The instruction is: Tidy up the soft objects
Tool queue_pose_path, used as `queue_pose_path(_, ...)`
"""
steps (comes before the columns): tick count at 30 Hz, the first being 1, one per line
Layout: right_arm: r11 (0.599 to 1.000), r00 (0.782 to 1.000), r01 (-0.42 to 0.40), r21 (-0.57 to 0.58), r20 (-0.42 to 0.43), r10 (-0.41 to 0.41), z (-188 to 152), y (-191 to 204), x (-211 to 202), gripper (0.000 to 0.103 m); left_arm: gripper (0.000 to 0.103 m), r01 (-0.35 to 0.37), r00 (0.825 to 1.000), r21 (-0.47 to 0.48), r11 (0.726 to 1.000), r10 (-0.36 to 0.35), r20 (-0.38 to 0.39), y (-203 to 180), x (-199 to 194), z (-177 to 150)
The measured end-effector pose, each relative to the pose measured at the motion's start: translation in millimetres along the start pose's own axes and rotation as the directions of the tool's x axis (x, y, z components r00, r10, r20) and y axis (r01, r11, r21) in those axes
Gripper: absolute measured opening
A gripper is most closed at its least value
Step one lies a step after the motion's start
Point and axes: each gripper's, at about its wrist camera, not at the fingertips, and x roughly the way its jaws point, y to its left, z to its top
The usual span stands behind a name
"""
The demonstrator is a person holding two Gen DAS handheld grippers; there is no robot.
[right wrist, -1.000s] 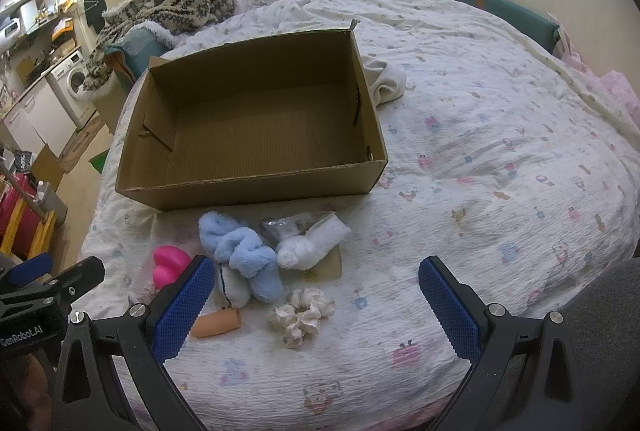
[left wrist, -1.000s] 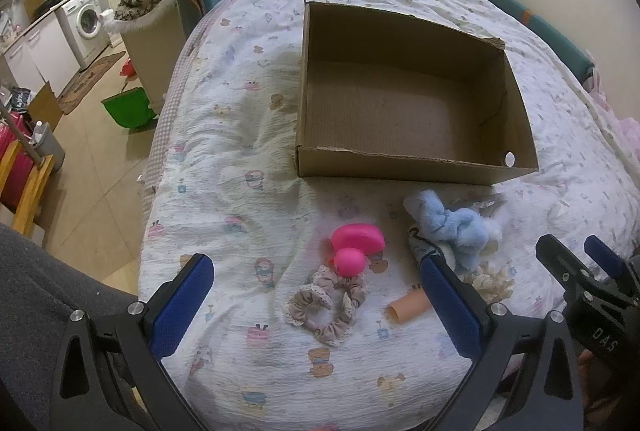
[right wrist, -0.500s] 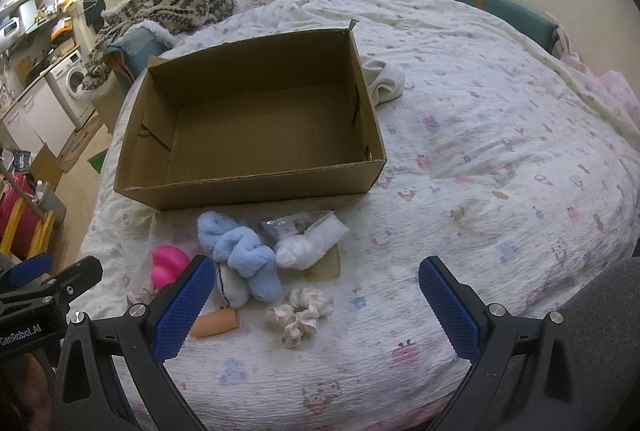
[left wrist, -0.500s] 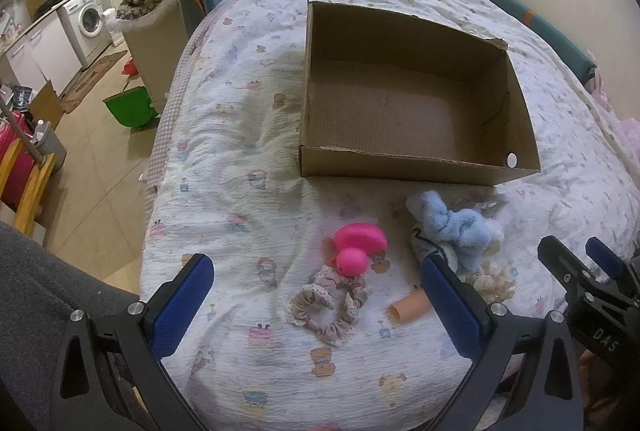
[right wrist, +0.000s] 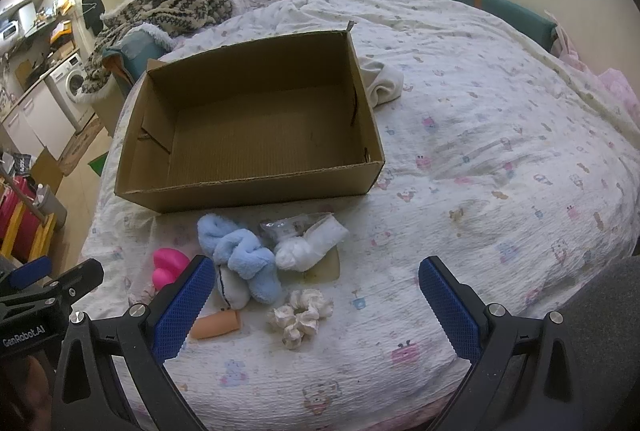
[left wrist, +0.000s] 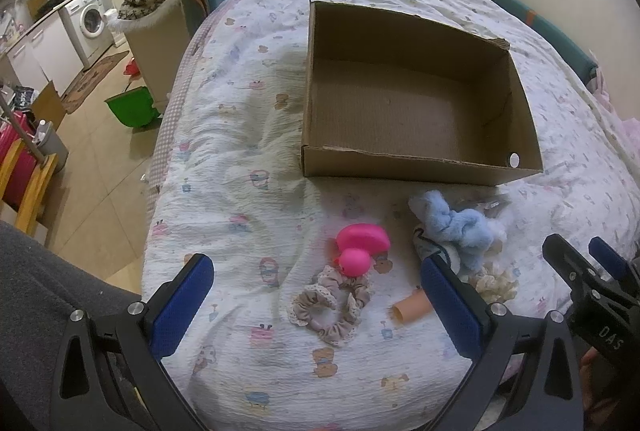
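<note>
An empty cardboard box point(left wrist: 416, 167) point(right wrist: 248, 193) lies on the bed. In front of it sit a pink rubber duck point(left wrist: 360, 245) point(right wrist: 168, 265), a beige scrunchie point(left wrist: 332, 305), a fluffy blue sock bundle point(left wrist: 454, 227) point(right wrist: 240, 251), a white sock roll point(right wrist: 310, 245), a cream scrunchie point(right wrist: 300, 315) point(left wrist: 494, 281) and an orange tube point(left wrist: 412, 309) point(right wrist: 216, 325). My left gripper point(left wrist: 316, 305) is open above the beige scrunchie. My right gripper point(right wrist: 316, 301) is open above the cream scrunchie. Both are empty.
A white cloth point(right wrist: 382, 85) lies beside the box's right wall. A clear plastic bag point(right wrist: 292, 225) sits behind the white sock. A patterned blanket with a cat point(right wrist: 172, 5) is at the bed's far left. The floor and a green tub point(left wrist: 132, 107) lie left of the bed.
Both views have shifted very slightly. The objects and box have not moved, and both grippers stay open.
</note>
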Motion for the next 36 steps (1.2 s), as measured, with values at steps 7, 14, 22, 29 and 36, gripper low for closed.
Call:
queue_pose_path(7, 1.0, 1.0, -0.001, 0.0, -0.001, 0.001, 0, 0, 0, 0.103, 0.103, 0.001, 1.0, 0.002, 1.0, -0.001, 0.0, 0, 1, 0)
queue_pose_path(14, 1.0, 1.0, -0.002, 0.001, 0.0, 0.002, 0, 0, 0, 0.103, 0.103, -0.001, 1.0, 0.005, 1.0, 0.001, -0.001, 0, 1, 0)
queue_pose_path(22, 1.0, 1.0, -0.011, 0.004, -0.01, 0.011, 0, 4, 0, 0.103, 0.103, -0.015, 1.0, 0.011, 1.0, 0.015, -0.001, 0, 3, -1)
queue_pose_path(29, 0.998, 0.997, -0.045, 0.05, -0.057, 0.047, 1, -2, 8, 0.103, 0.103, -0.032, 0.998, -0.036, 0.999, 0.029, -0.059, 17, 13, 5)
queue_pose_path(36, 0.986, 0.985, -0.063, 0.155, -0.148, 0.086, -1, -20, 25, 0.103, 0.103, 0.004, 0.985, -0.125, 0.992, -0.026, -0.171, 39, 32, 17)
